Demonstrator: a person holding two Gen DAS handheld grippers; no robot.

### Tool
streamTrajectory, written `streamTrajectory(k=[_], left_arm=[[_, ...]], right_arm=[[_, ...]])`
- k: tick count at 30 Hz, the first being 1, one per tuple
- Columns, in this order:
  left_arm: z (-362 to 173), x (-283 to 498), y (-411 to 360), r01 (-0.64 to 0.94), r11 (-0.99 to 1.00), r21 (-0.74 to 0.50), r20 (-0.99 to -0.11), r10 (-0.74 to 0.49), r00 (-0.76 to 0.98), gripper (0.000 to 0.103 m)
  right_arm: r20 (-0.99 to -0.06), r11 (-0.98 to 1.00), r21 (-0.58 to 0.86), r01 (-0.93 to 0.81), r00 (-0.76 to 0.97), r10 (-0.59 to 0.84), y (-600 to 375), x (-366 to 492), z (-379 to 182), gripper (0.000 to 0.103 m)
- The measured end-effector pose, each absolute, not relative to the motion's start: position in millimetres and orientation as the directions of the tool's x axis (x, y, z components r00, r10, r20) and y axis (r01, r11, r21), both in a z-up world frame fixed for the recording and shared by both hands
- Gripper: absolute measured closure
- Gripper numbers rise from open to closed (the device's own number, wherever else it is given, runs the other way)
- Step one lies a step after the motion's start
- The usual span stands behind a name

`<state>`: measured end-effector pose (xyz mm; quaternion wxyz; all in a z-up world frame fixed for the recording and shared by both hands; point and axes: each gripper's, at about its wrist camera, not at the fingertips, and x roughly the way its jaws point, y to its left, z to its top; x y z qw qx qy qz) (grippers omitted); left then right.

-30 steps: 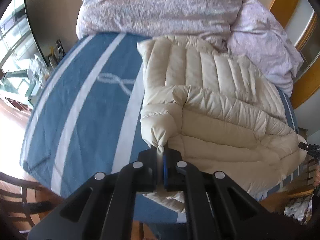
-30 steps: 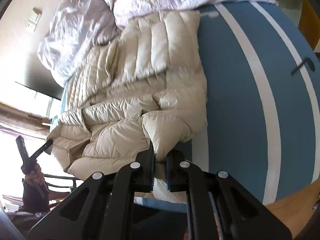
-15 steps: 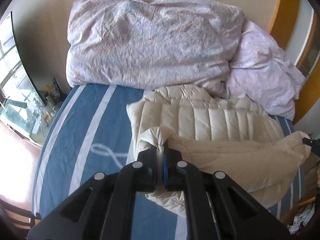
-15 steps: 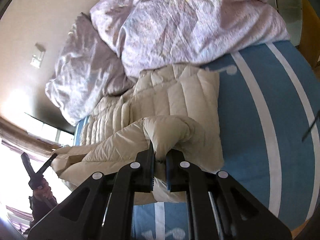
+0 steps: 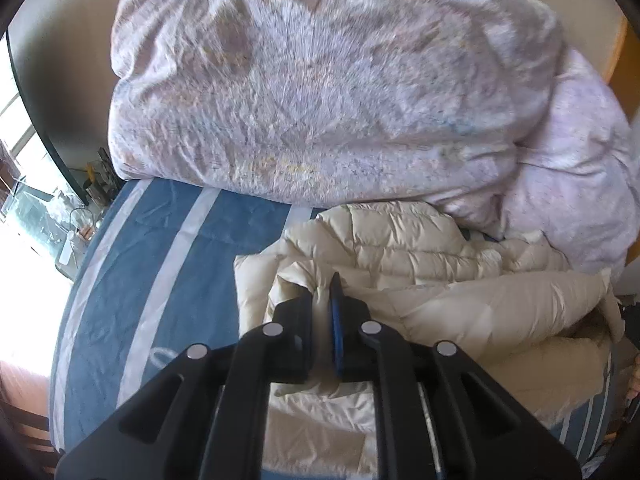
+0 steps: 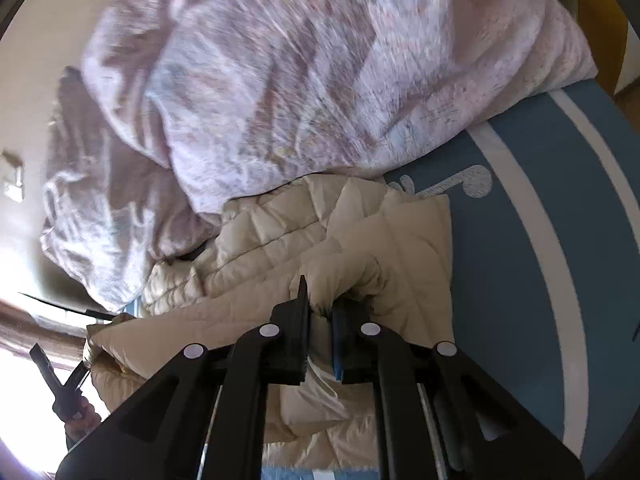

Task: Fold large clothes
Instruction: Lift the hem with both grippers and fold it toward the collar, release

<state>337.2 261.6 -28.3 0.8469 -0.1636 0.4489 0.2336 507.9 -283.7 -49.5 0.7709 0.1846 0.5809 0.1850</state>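
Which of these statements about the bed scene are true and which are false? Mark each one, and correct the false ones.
1. The puffer jacket is cream-coloured. True.
2. The jacket lies on a plain red sheet. False: the bedspread is blue with white stripes.
3. The right gripper pinches jacket fabric. True.
4. The crumpled duvet is green. False: it is pale lilac.
5. The jacket hangs on a hanger. False: it lies on the bed, partly folded over.

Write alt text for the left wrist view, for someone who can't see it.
The left hand-held gripper, its jaws opening, has a fold of a cream puffer jacket between them. The jacket lies doubled over on a blue bedspread with white stripes, below a heaped lilac duvet.
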Motion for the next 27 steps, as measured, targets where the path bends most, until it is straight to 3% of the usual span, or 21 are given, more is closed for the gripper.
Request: streamTrajectory(k=[6,9,12,14,17,19,27], left_arm=[[-55,375,282,-0.569,0.821,-0.05,-0.869,0.245,0.429,0.09],[-68,390,290,-0.586,0.809,-0.052,-0.881,0.239,0.408,0.089],[-78,403,299,-0.606,0.793,-0.071,-0.889,0.225,0.398,0.078],[-78,406,305,-0.622,0.778,-0.094,-0.888,0.216,0.405,0.061],[-66,406,312,-0.636,0.765,-0.101,-0.867,0.246,0.433,0.04],[-54,402,314,-0.632,0.769,-0.099,-0.851,0.264,0.454,0.038],[-30,377,290,-0.588,0.804,-0.089,-0.816,0.279,0.506,0.029]], right_arm=[[-0.856,0.886,0.461,-0.058,0.233,0.461,-266,538,-71,0.09],[-0.86,0.882,0.47,-0.031,0.206,0.466,-259,554,-82,0.083],[-0.843,0.856,0.516,0.006,0.182,0.507,-260,566,-88,0.066],[-0.814,0.827,0.563,0.017,0.187,0.55,-264,572,-85,0.05],[-0.782,0.805,0.593,-0.003,0.237,0.577,-273,573,-68,0.037],[-0.776,0.815,0.578,-0.029,0.29,0.56,-281,570,-52,0.033],[-0.773,0.859,0.477,-0.183,0.377,0.51,-280,531,-16,0.033]])
